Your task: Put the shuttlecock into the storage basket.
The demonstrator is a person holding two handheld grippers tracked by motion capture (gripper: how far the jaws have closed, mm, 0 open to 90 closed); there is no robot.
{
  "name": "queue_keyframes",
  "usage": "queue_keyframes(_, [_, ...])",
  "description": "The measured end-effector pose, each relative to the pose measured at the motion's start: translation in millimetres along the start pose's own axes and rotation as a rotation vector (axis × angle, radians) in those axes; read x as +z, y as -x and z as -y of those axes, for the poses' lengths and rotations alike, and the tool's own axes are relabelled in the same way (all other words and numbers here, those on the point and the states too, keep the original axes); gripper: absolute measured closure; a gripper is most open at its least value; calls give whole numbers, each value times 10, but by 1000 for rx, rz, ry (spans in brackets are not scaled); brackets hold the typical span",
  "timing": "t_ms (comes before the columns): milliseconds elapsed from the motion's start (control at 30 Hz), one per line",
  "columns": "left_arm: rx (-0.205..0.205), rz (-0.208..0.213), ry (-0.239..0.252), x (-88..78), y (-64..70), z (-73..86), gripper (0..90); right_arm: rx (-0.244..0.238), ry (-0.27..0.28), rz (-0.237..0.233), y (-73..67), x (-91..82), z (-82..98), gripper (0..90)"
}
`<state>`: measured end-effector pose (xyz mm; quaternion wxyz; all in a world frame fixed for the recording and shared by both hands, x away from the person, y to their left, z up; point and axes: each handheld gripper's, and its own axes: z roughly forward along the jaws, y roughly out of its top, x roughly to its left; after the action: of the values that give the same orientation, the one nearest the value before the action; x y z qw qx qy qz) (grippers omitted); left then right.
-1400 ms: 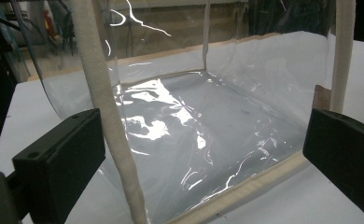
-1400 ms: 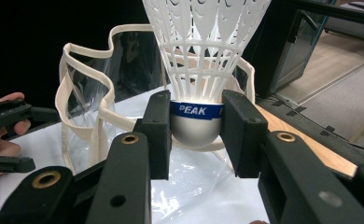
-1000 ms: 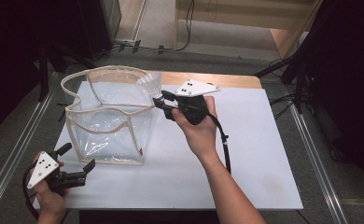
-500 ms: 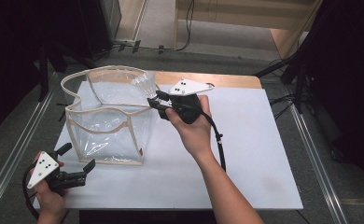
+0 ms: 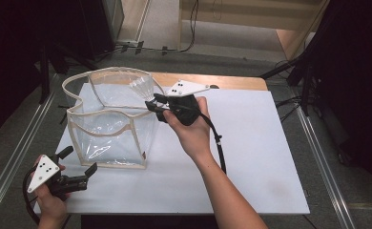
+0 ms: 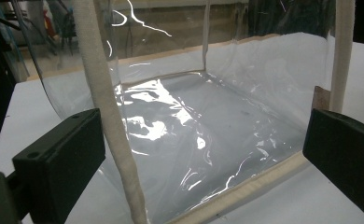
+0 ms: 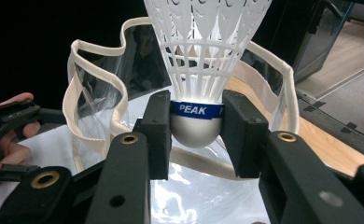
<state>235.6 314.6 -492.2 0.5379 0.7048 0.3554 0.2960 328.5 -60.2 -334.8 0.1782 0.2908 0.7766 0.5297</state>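
Observation:
A clear plastic bag (image 5: pixel 108 125) with cream fabric trim stands open-topped on the white table (image 5: pixel 251 143), left of centre. My right gripper (image 5: pixel 151 106) is shut on a white plastic shuttlecock (image 7: pixel 203 51) by its silver cork (image 7: pixel 195 129), which carries a blue band. It holds the shuttlecock (image 5: pixel 141 88) over the bag's right rim, skirt pointing away from the hand. My left gripper (image 5: pixel 79 165) is open at the table's front left corner, just in front of the bag (image 6: pixel 203 140), nothing between its jaws.
A wooden strip (image 5: pixel 232 82) runs along the table's far edge. Metal rails (image 5: pixel 317 143) flank the table on both sides. Dark stands and cables sit on the floor beyond. My left hand (image 7: pixel 12 126) and its gripper appear at the left of the right gripper view.
My right gripper has carried the shuttlecock a little leftward, over the bag's rim. The left gripper has stayed where it was.

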Motion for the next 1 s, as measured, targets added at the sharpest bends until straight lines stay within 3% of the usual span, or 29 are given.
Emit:
queue_keyframes(67, [2, 1, -1, 2, 1, 0, 0, 4, 1, -4, 6, 15, 3, 611])
queue_keyframes(267, [1, 0, -1, 2, 2, 0, 0, 47, -1, -31, 43, 38, 16, 460])
queue_keyframes(567, [3, 0, -2, 2, 1, 0, 0, 27, 20, -57, 44, -83, 68, 237])
queue_keyframes(733, [5, 0, -3, 3, 3, 0, 0, -9, 21, -27, 0, -182, 110, 103])
queue_keyframes(800, [4, 1, -2, 2, 3, 0, 0, -29, 21, -27, -17, -211, 137, 89])
queue_keyframes(900, [6, 0, -3, 2, 5, 0, 0, -25, 20, -7, -27, -265, 188, 78])
queue_keyframes(1000, [5, 0, -3, 1, 4, 0, 0, -17, 33, -7, 2, -335, 249, 0])
